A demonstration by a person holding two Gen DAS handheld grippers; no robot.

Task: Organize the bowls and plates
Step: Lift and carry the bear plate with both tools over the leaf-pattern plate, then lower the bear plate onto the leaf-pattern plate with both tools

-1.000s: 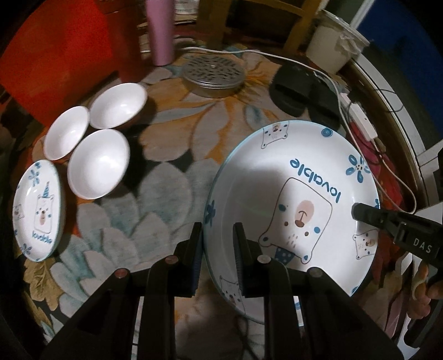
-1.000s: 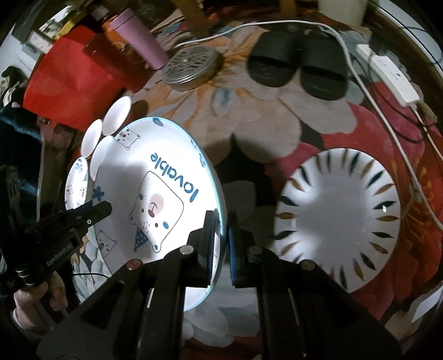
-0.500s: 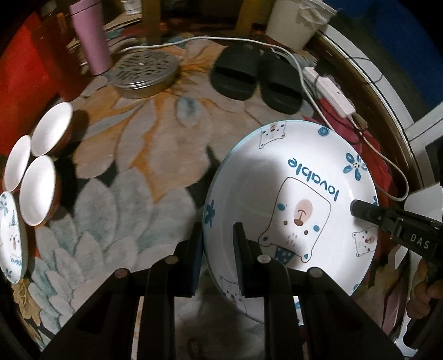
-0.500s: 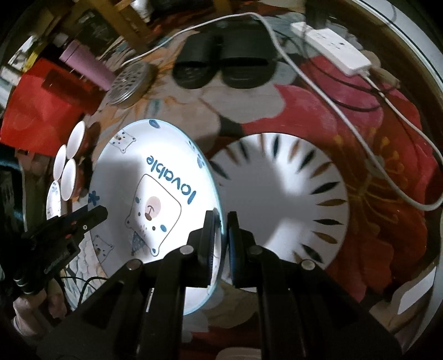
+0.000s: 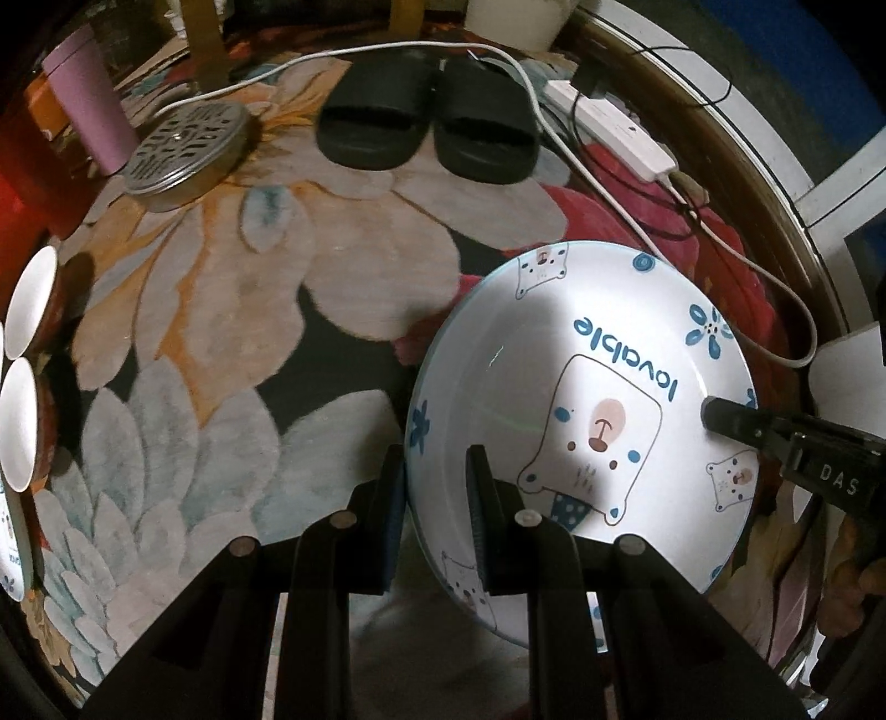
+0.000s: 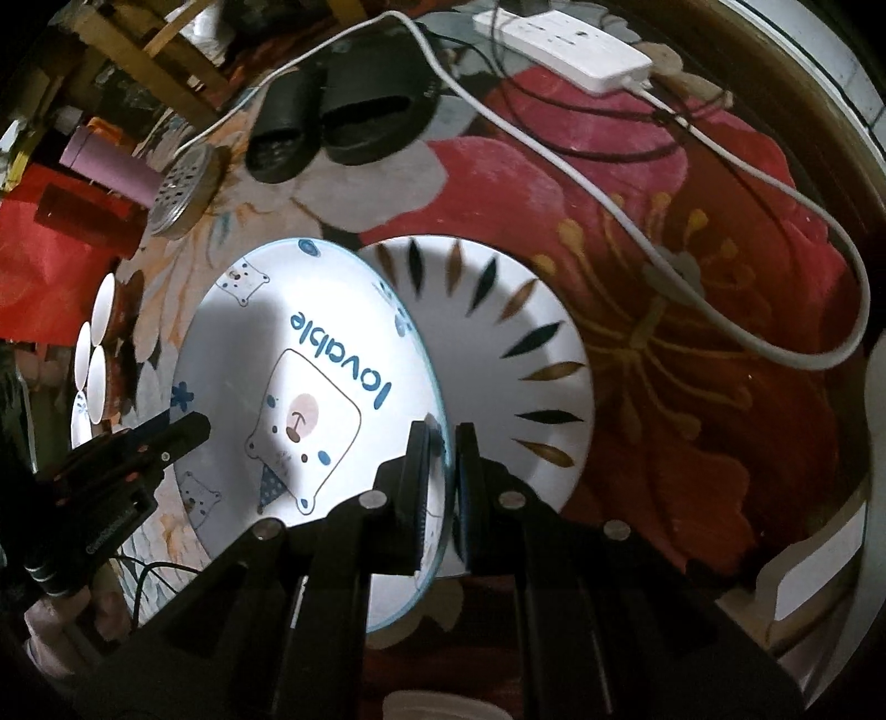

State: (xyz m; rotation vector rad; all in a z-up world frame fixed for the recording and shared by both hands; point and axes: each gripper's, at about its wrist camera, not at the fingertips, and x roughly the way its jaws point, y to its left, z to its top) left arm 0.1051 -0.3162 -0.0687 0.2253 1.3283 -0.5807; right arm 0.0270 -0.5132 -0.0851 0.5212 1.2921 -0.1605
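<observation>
A large white bear plate marked "lovable" is held in the air by both grippers. My left gripper is shut on its left rim. My right gripper is shut on its right rim; the plate also shows in the right wrist view. Below and to the right lies a white plate with dark and gold leaf marks, partly covered by the bear plate. Small white bowls and a small bear plate lie at the far left.
Black slippers, a metal perforated lid and a pink tumbler lie at the back of the floral rug. A white power strip and its cable run along the right. A red bag stands at left.
Both grippers have carried the bear plate to the right. It now overlaps the leaf-marked plate more. The bowls have slid to the left edge of view.
</observation>
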